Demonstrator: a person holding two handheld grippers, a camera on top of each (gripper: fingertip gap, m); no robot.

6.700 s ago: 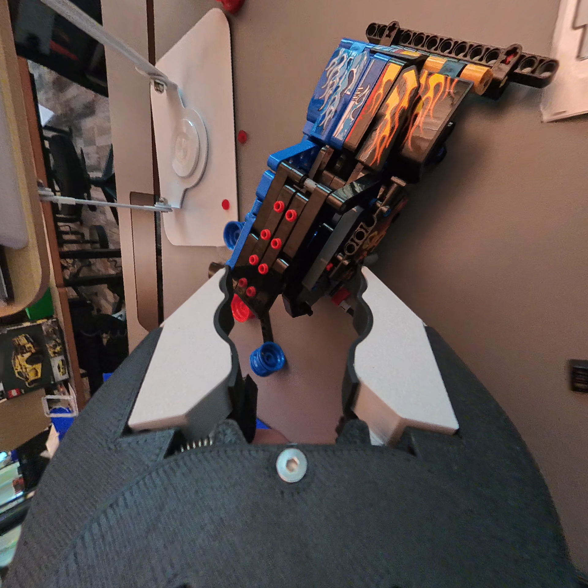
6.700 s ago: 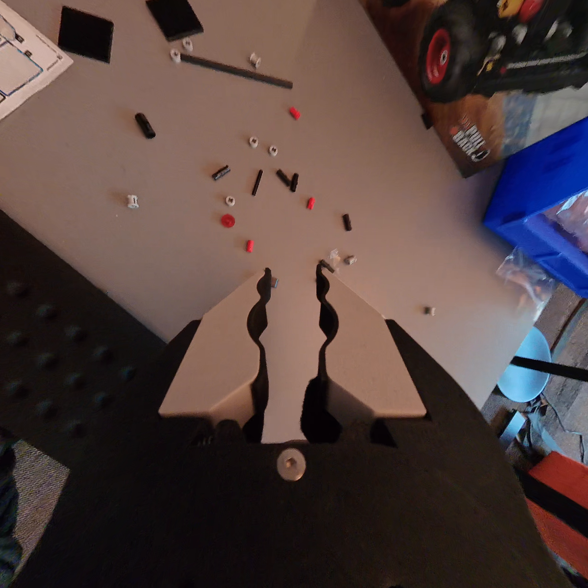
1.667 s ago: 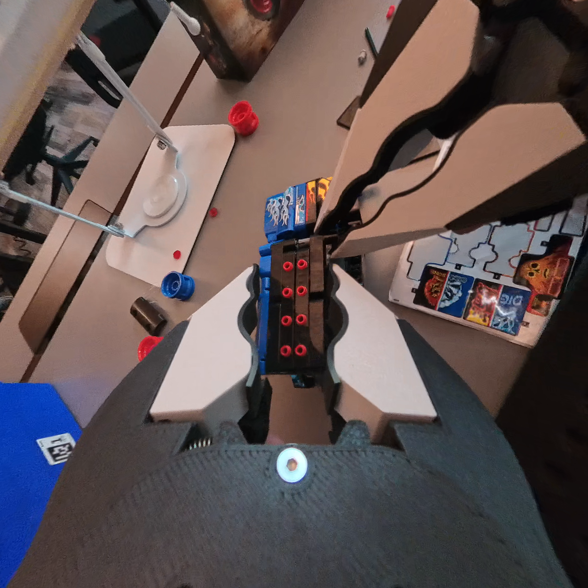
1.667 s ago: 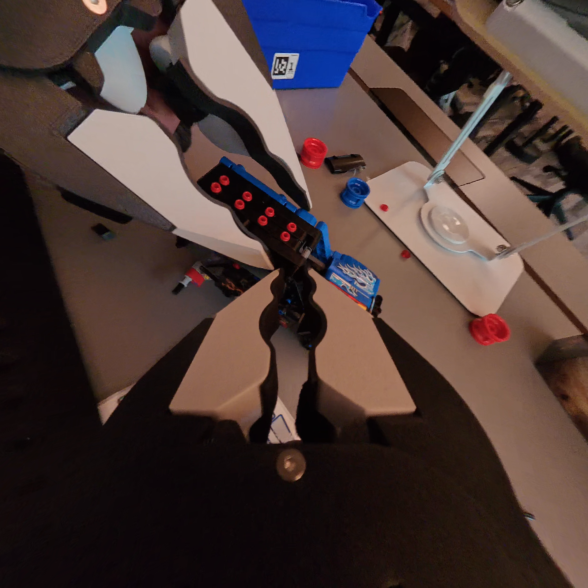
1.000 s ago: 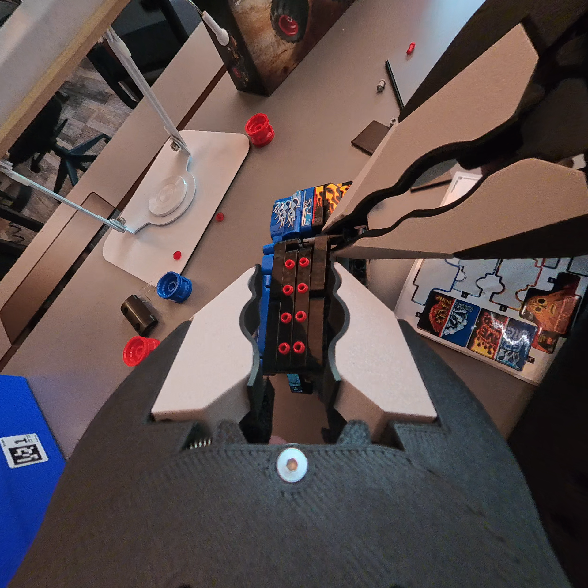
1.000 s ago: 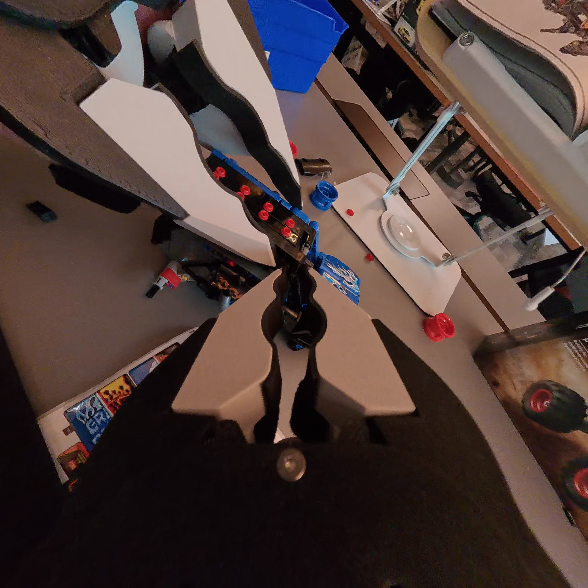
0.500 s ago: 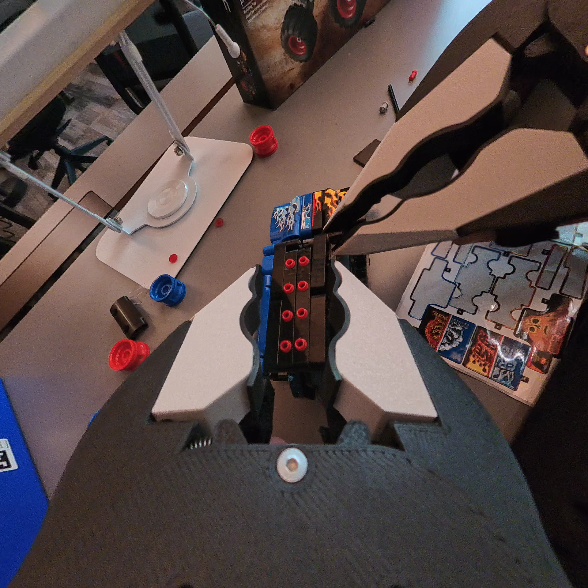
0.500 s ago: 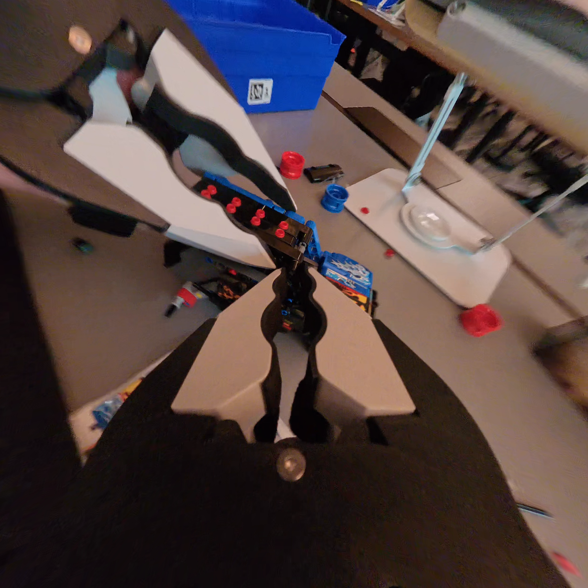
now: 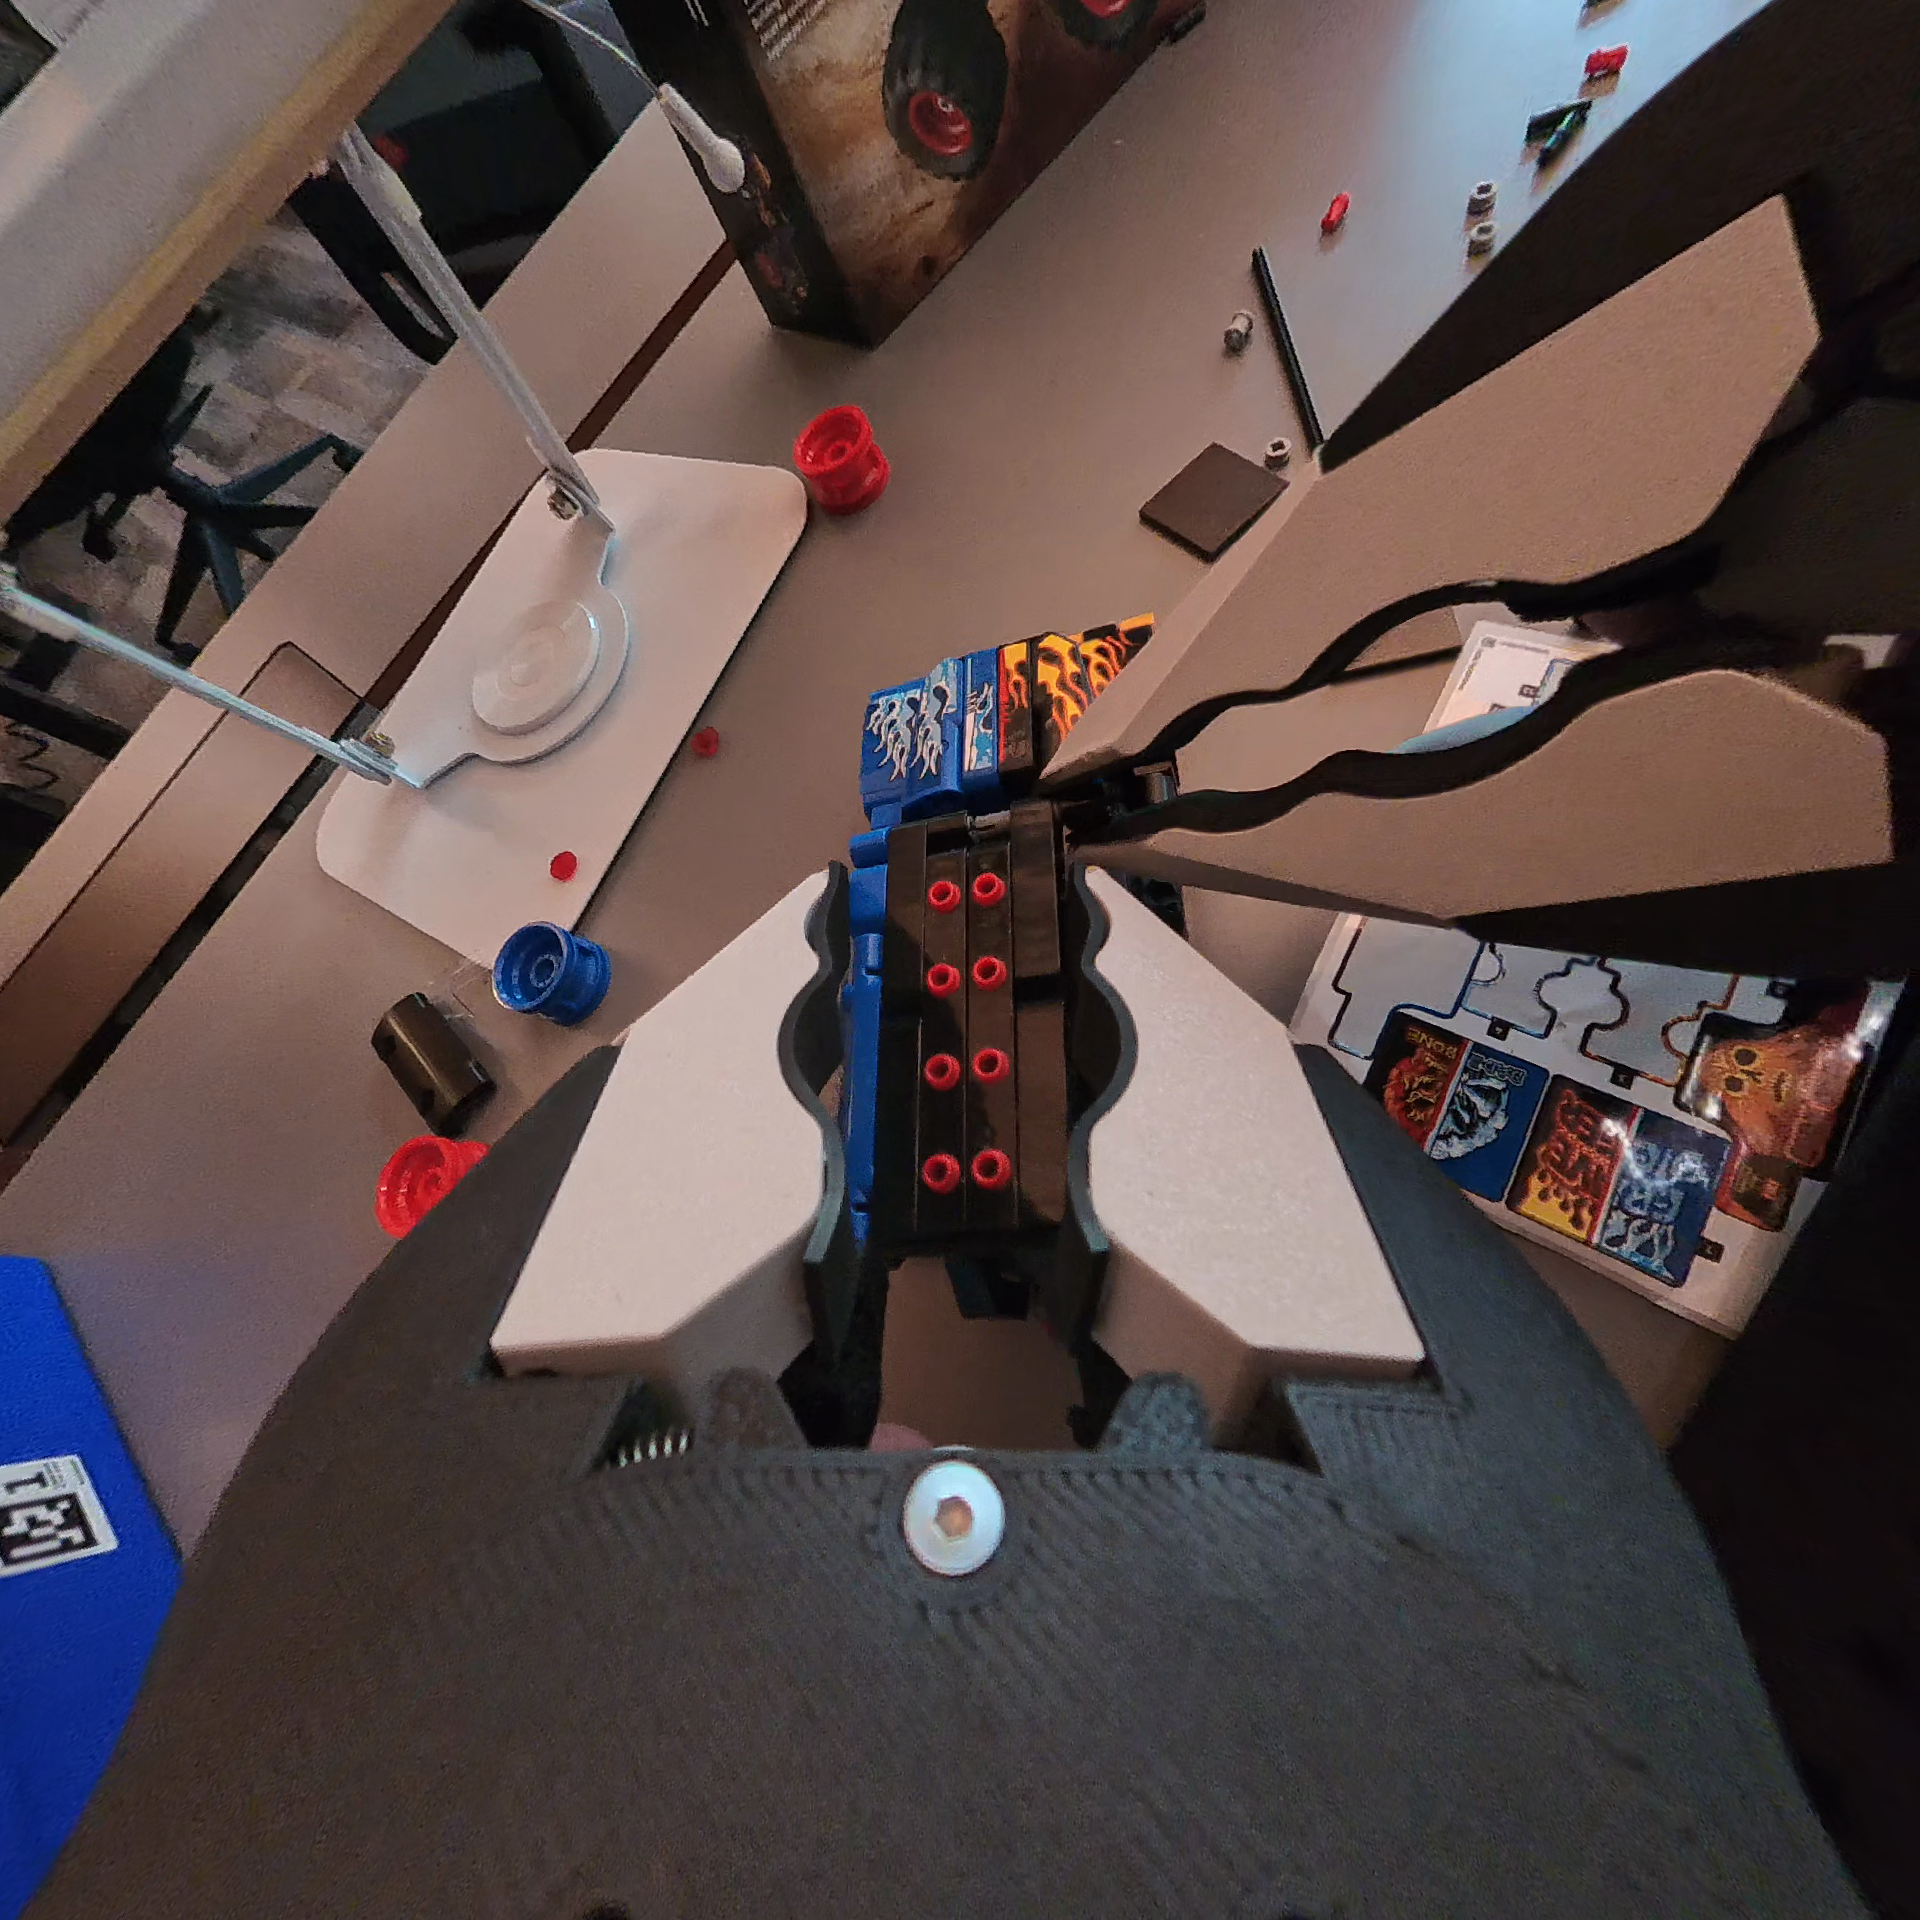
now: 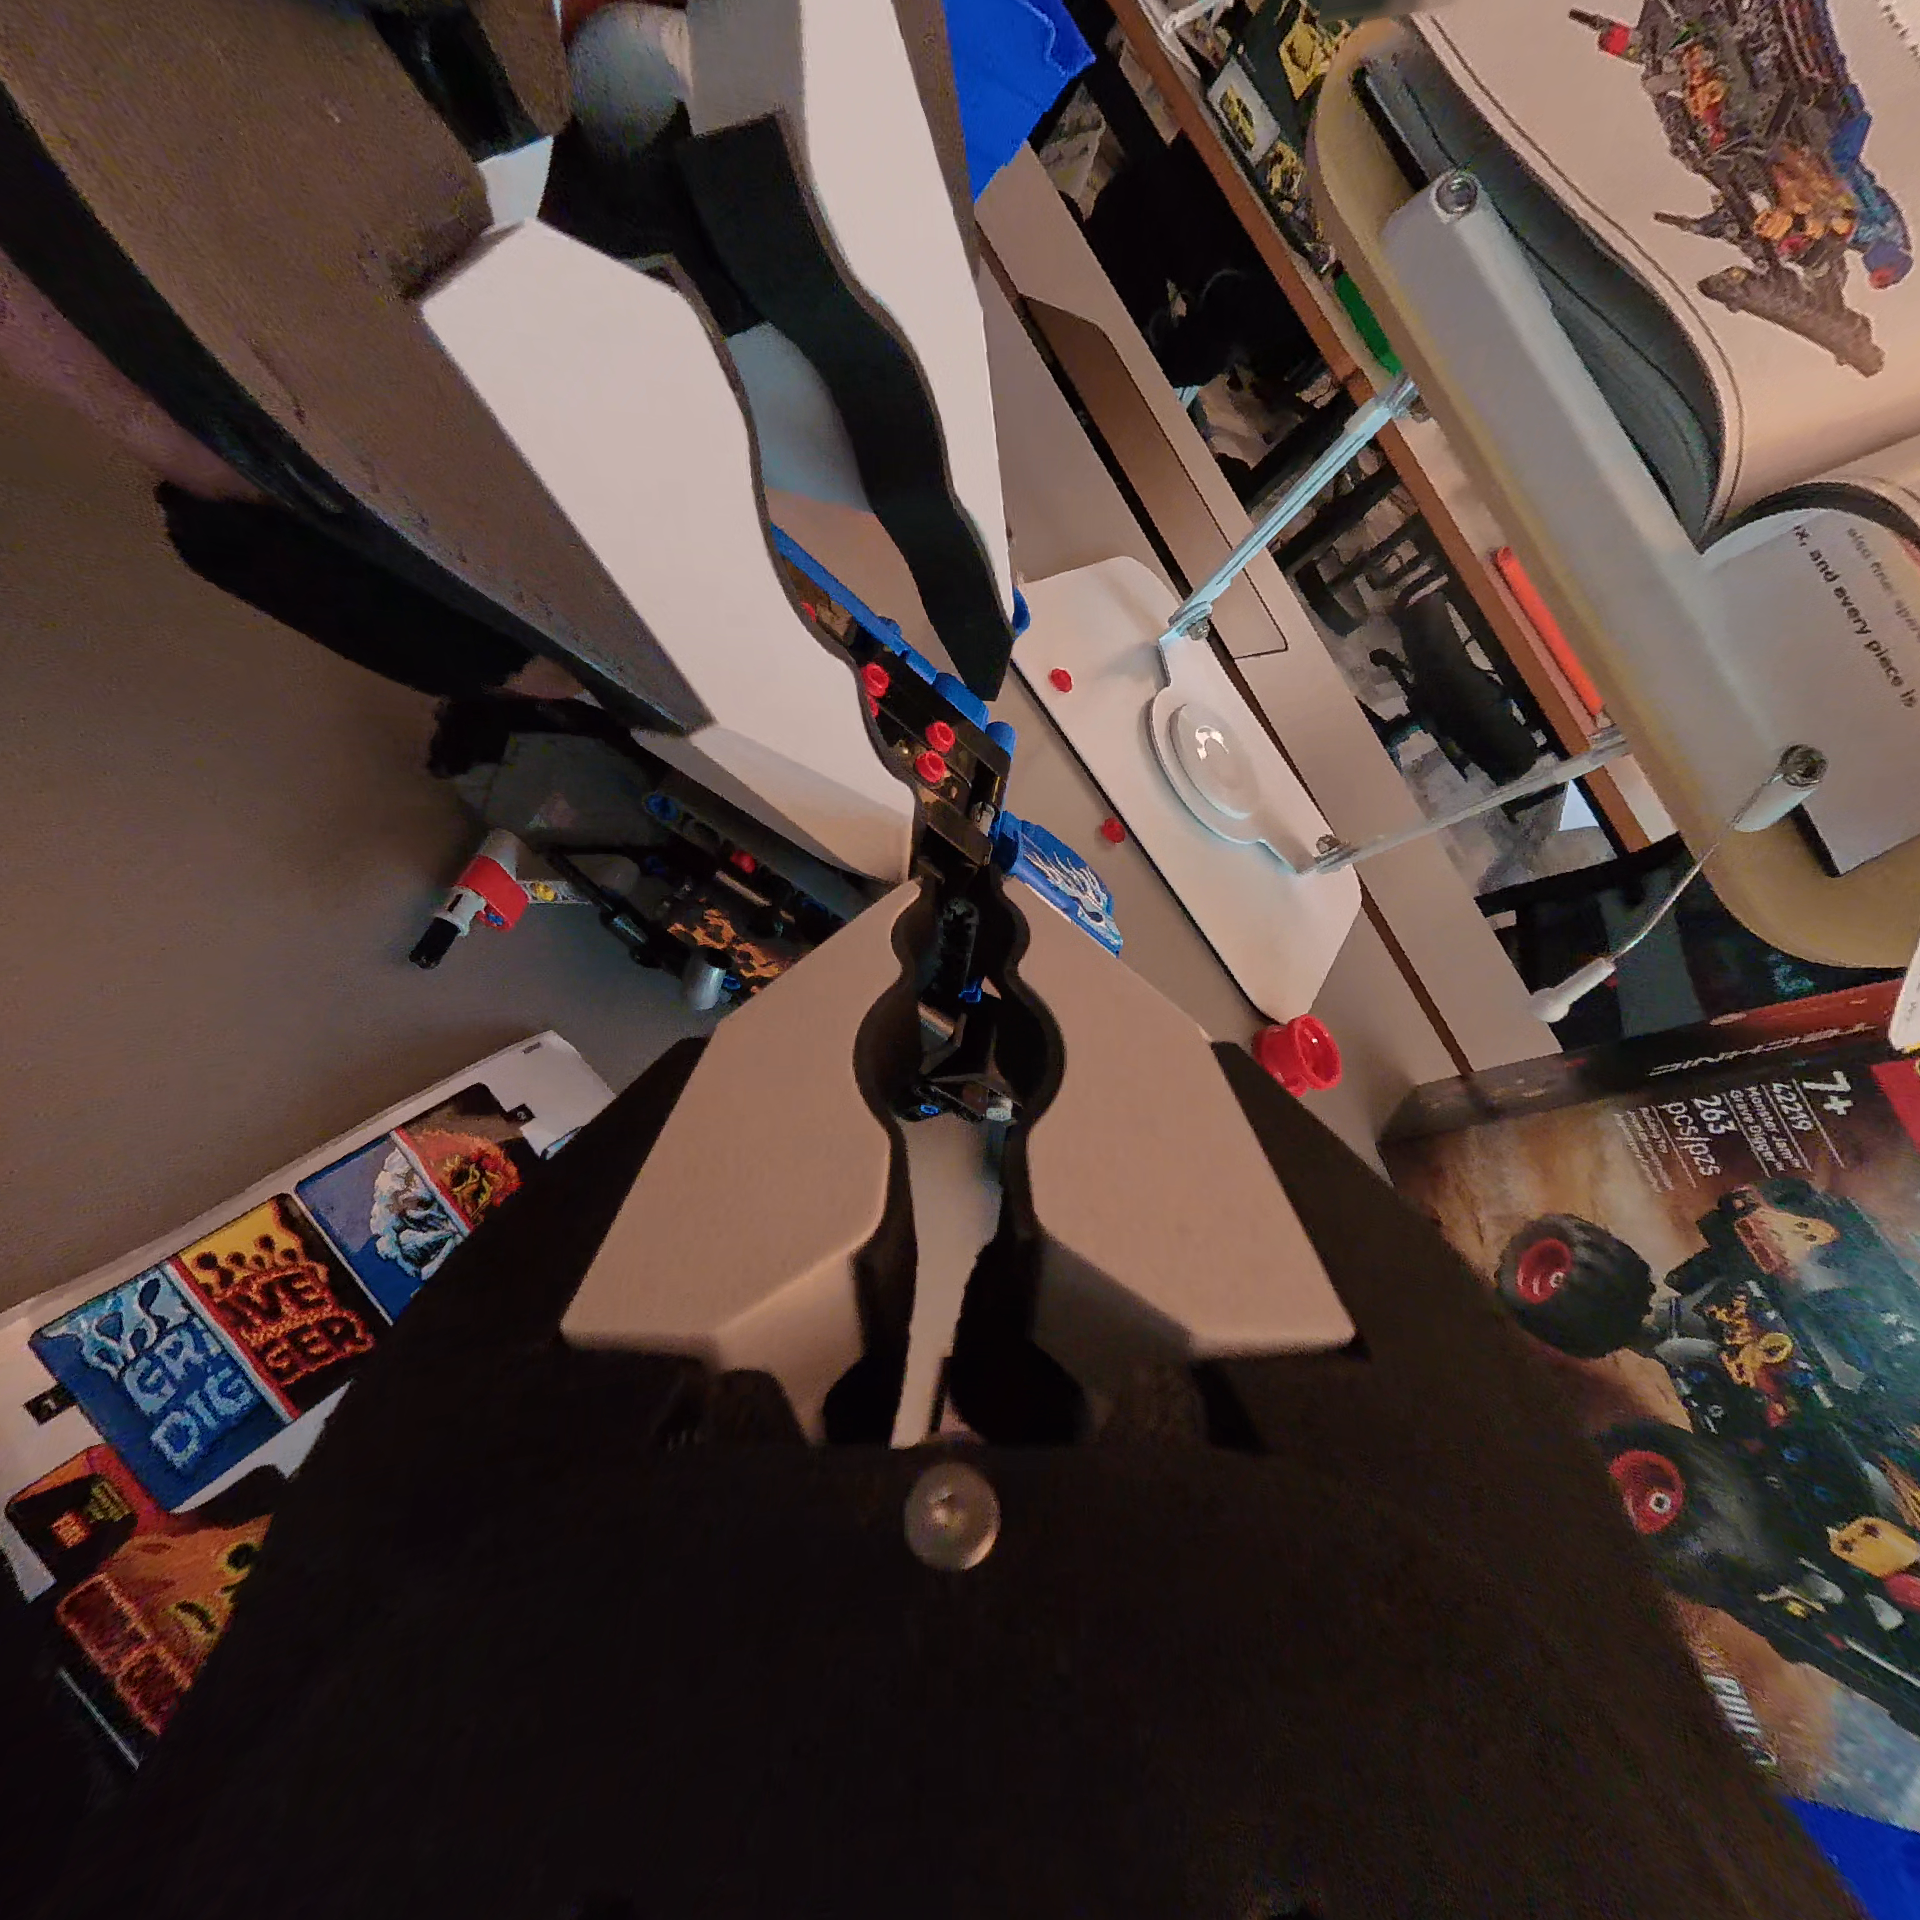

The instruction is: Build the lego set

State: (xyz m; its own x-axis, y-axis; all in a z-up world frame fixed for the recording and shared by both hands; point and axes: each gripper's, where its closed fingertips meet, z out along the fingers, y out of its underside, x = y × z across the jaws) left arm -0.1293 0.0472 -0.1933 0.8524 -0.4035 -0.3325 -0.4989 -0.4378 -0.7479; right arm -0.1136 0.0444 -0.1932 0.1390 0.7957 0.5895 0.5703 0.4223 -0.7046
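Observation:
My left gripper [image 9: 956, 883] is shut on the lego model [image 9: 977, 1039], a black and blue body with two rows of red pins and flame-patterned panels at its far end. It holds the model above the grey table [image 9: 987, 436]. My right gripper [image 9: 1070, 821] comes in from the right, and its nearly closed tips meet at the model's far right corner. In the right wrist view my right gripper [image 10: 958, 894] has a black part of the model [image 10: 961, 790] between its fingertips. The left gripper [image 10: 940, 748] shows above it.
Loose on the table are red wheel hubs [image 9: 842, 457] [image 9: 426, 1184], a blue hub [image 9: 551, 971], a black piece [image 9: 431, 1060] and a black tile [image 9: 1210, 499]. There are also a white stand base [image 9: 582, 665], the set box [image 9: 883, 156], a sticker sheet [image 9: 1610, 1122], a blue bin [image 9: 62, 1558] and a second sub-assembly [image 10: 644, 873]. Both grippers' tips are close together, under 4 cm apart. My left tips are roughly 15 cm from the blue hub [image 9: 551, 971].
My right gripper left the loose parts and came to the model's far end. In the last second it has stayed there while rolling. The left gripper keeps its hold.

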